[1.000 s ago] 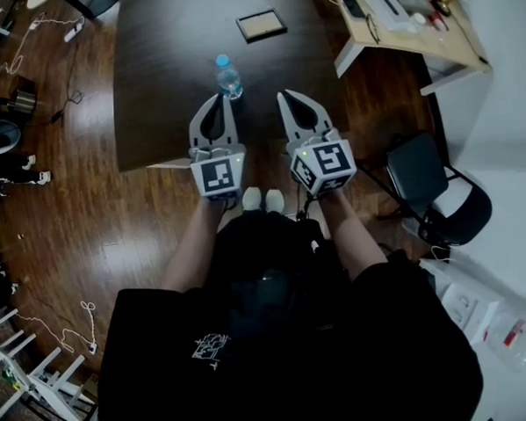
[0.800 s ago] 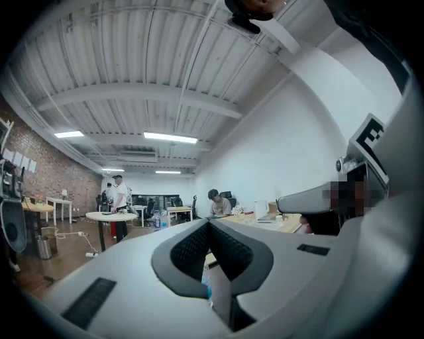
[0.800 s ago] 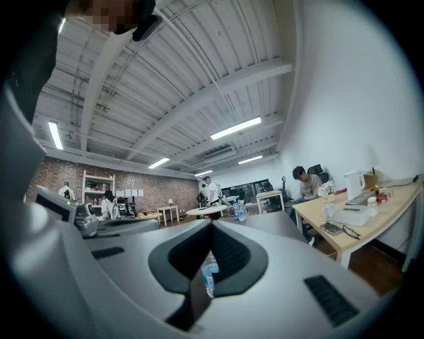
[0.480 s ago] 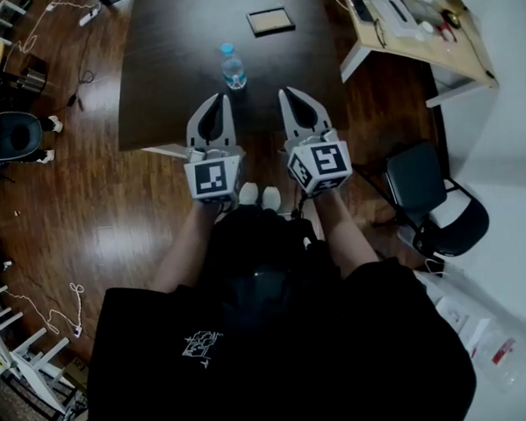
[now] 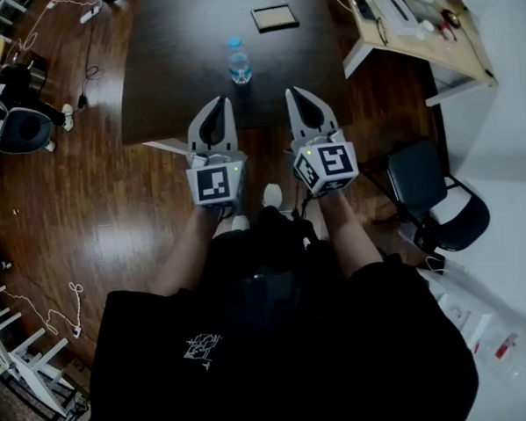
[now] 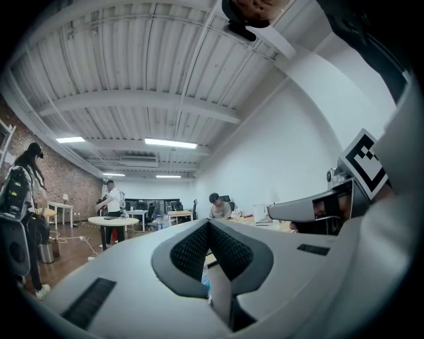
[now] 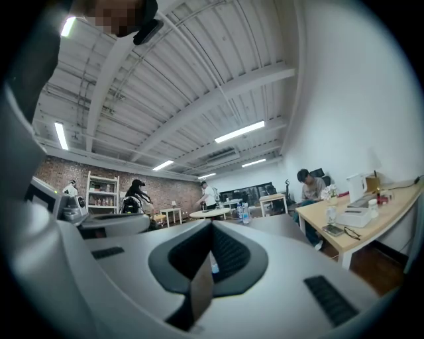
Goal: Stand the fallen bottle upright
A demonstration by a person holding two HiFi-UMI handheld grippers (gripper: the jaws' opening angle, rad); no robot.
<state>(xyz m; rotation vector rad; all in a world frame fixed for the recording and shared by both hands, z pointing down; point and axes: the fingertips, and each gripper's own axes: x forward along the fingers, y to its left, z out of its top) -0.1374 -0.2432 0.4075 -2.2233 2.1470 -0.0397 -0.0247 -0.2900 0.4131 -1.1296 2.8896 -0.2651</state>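
Left tool point(image 5: 221, 102): grey two-jaw tool with a marker cube, jaws closed together with nothing between them, held level just short of the tabletop's near edge.
Right tool point(image 5: 290, 92): same build, beside the left one; its own view shows the ribbed pads meeting, empty.
Task object: clear plastic bottle with a blue cap point(image 5: 238, 62), standing upright on the tabletop, beyond and between the two tool tips, apart from both.
Tabletop: dark brown rectangular tabletop point(image 5: 176, 69); a small dark-framed rectangular panel point(image 5: 275, 18) lies flat beyond the bottle.
Floor: glossy reddish-brown wooden floor point(image 5: 96, 214), with white cables point(image 5: 74, 299) trailing at the left.
Furniture: light wooden desk point(image 5: 412, 39) at upper right, carrying small items; black folding chair point(image 5: 424, 175) beside the right tool.
Room: white ribbed ceiling with strip lights point(image 6: 165, 79), red brick wall point(image 7: 132, 182), white side wall; a seated person point(image 7: 310, 185) at a far desk, others standing at a round table.
Cut off: the tabletop's far end runs out of the head view's top edge.
Hard to make out: in both gripper views only a sliver of the bottle shows through the opening below the pads; items on the light desk are too small to name.
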